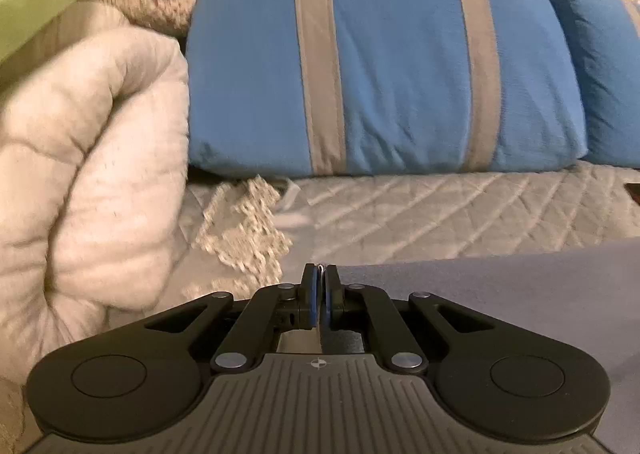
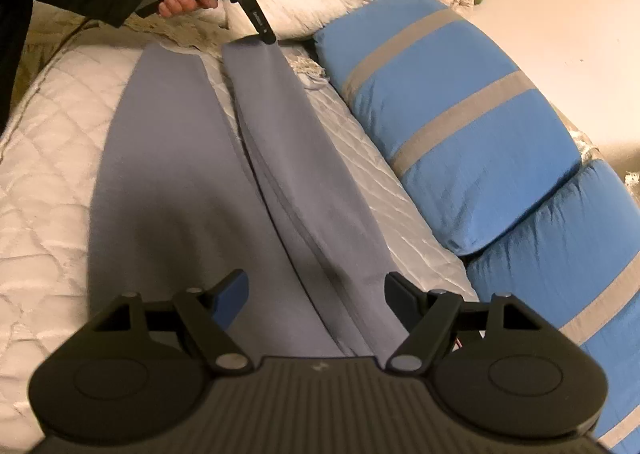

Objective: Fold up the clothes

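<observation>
So the grey-blue soft knit trousers are lying flat on the cream quilted bedspread, legs running off toward 12 o'clock in my right wrist view. I count one pair, two legs.

They look light and floppy, nothing stiff about them, so I'd expect them to sag and stretch wherever they aren't supported. Hems and the waistband seem like the sensible grab spots.

My left gripper is pinched tight on the far hem of the right-hand leg, up at about 12 o'clock. My right gripper is spread wide over the waist end, with fabric under it but the pads not pressing on it.

Around that: two blue pillows with grey stripes at 3 o'clock, and one puffy cream duvet bunched at 9 o'clock in my left wrist view.
</observation>
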